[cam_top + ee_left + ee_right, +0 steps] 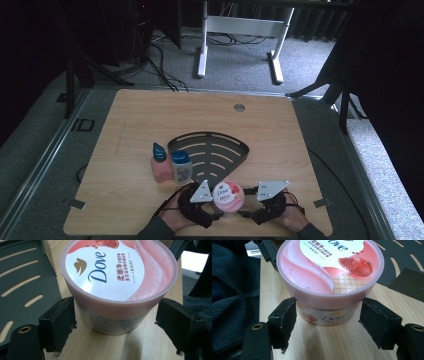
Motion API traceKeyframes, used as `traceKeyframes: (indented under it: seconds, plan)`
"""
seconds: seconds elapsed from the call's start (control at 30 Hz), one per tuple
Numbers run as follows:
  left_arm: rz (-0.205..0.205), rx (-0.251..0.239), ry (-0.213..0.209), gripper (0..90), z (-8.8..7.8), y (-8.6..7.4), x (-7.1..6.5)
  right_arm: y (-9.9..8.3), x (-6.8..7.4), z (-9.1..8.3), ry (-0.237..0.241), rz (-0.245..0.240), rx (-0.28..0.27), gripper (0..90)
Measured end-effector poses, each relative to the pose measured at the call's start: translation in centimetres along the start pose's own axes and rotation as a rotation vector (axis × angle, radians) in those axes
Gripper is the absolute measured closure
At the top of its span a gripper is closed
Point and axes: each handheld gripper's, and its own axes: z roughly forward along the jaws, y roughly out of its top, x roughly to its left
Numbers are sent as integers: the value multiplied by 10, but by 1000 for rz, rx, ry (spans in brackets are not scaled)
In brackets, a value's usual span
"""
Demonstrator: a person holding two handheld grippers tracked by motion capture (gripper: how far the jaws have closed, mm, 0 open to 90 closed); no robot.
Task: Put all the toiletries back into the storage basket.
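both the left gripper point(116, 322) and right gripper point(327, 320) stand open around the dove tub point(228, 196) at the tabletop's point(150, 115) near edge, pads apart from its wall, its base partly hidden under the lid's rim.

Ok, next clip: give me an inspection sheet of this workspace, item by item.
Surface: wooden table, square, with a round grommet near its far edge.
Job's things: Dove tub, lid on, upright at the near edge.
Clutter: dark slotted tray; pink bottle and clear bottle left of it.
Grippers: left gripper and right gripper flank the tub, fingers open, slightly clear of it.
Cables: black leads on the floor beyond the table.
Surroundings: grey carpet, white desk frame, dark stands.
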Motion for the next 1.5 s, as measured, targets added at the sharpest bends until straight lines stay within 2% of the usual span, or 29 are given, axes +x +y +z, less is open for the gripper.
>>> traceKeyframes:
  seconds: [0.27, 0.47, 0.63, 1.03, 1.5]
  plan:
    - [10, 15, 9, 169, 0, 2, -2, 0, 0, -1, -6, -11, 5, 295]
    - [-7, 12, -2, 170, 0, 3, 0, 2, 1, -3, -14, -19, -2, 295]
    - [-11, 11, 6, 170, 0, 5, 0, 4, 0, -5, -20, -33, -3, 295]
    - [7, -5, 50, 169, -1, 18, 2, 8, -6, -12, -47, -29, -19, 279]
    - [13, 5, 88, 169, 1, 31, 12, 14, -22, -14, -56, -33, -19, 279]
